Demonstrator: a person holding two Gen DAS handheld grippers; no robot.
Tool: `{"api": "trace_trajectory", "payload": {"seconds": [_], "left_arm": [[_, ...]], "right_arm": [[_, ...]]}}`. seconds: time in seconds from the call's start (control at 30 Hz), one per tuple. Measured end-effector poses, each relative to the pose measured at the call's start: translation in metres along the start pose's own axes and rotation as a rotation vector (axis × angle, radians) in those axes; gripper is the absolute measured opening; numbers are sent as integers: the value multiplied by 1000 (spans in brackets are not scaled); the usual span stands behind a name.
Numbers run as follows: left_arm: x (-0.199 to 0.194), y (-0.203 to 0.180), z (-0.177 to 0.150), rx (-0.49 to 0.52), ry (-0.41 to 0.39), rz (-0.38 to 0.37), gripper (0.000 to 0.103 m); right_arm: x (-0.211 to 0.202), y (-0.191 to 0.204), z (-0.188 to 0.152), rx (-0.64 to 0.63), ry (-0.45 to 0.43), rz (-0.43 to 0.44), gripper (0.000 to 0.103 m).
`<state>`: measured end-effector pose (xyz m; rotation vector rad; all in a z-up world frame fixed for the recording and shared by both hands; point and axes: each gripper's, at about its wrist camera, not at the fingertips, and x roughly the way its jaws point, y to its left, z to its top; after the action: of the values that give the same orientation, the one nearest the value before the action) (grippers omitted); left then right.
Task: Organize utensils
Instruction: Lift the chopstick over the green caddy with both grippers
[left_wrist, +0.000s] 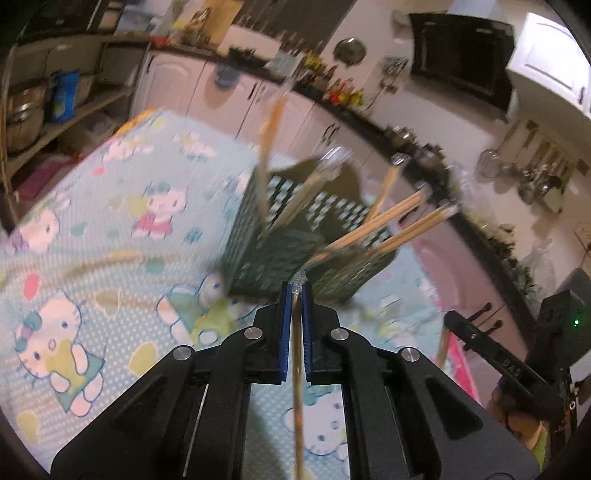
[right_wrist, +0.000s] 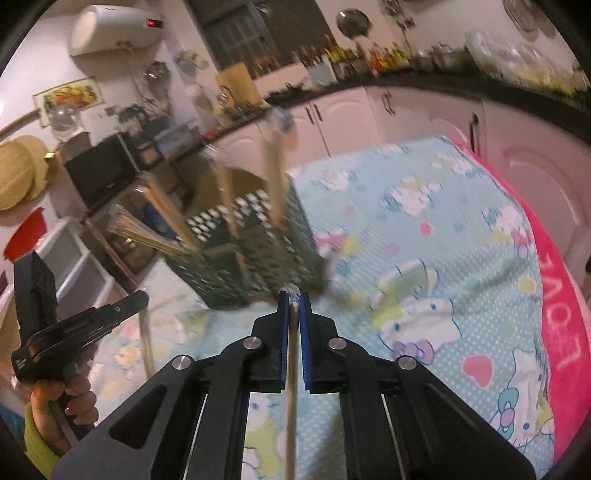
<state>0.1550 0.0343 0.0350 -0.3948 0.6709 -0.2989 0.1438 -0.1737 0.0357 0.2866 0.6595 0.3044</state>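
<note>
Left wrist: my left gripper (left_wrist: 294, 291) pinches a chopstick (left_wrist: 297, 387) just short of the green holder (left_wrist: 280, 243) on the cartoon cloth (left_wrist: 110, 221). Right wrist: my right gripper (right_wrist: 293, 299) likewise clamps its own chopstick (right_wrist: 291, 387) near the holder; mid-loading, next I'd lift each tip over the rim and drop in.

A dark green perforated holder (left_wrist: 295, 236) stands upright on the cartoon-cat cloth just ahead of me, its walls punched with small square holes and its inside split into compartments, though the blur hides how many. Several pale wooden chopsticks (left_wrist: 384, 218) with clear tips stand in it, some leaning out steeply to one side and one (left_wrist: 271, 122) rising nearly straight. I hold one more chopstick (left_wrist: 297, 369) pinched lengthwise in my left jaws and another (right_wrist: 291, 369) the same way in my right, each clear tip poking out towards the holder's near wall.
</note>
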Motion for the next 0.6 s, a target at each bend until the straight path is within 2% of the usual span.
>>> {"api": "trace_trajectory", "payload": {"seconds": [0.23, 0.6], "left_arm": [[-31, -28, 29, 61, -89, -60, 1], [-52, -65, 71, 147, -197, -107, 1]], "right_arm": [[-29, 28, 23, -66, -91, 42, 6], [-52, 53, 66, -142, -241, 33, 6]]}}
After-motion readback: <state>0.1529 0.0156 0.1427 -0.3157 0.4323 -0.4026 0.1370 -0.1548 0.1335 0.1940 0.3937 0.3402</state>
